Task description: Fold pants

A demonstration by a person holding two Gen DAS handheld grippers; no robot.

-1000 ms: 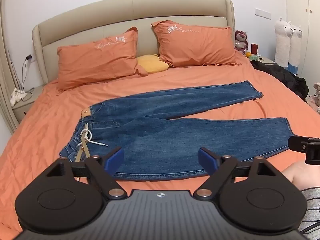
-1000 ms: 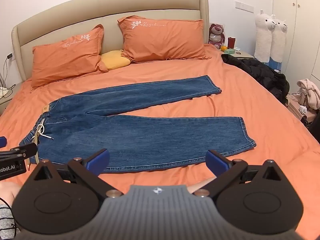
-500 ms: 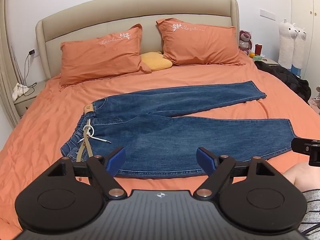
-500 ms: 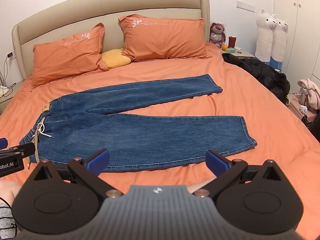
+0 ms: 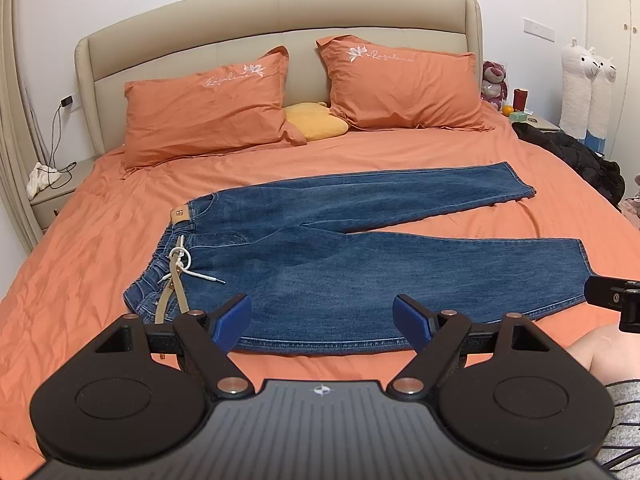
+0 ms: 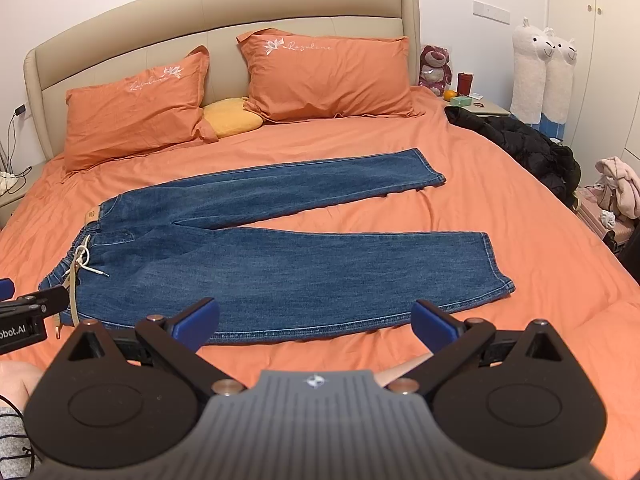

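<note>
Blue jeans [image 5: 340,264] [image 6: 280,264] lie flat on the orange bed [image 5: 100,248] [image 6: 520,216], waistband to the left with a white drawstring [image 5: 180,260] [image 6: 82,256], legs spread apart in a V toward the right. My left gripper [image 5: 322,320] hangs open over the near hem edge, close to the waist end, nothing between its blue pads. My right gripper [image 6: 316,318] is open too, held over the near leg's lower edge. Each gripper's black tip shows at the edge of the other's view.
Two orange pillows [image 5: 208,104] [image 5: 404,84] and a yellow cushion [image 5: 316,122] lean on the beige headboard. A black jacket [image 6: 516,140] lies on the bed's right edge. Nightstands flank the bed; plush alpacas [image 6: 536,68] stand at the right wall. A person's knee [image 5: 600,344] is near.
Both views have shifted slightly, the left gripper's the most: the bed now sits lower in its frame. The jeans have not moved and both grippers stay open.
</note>
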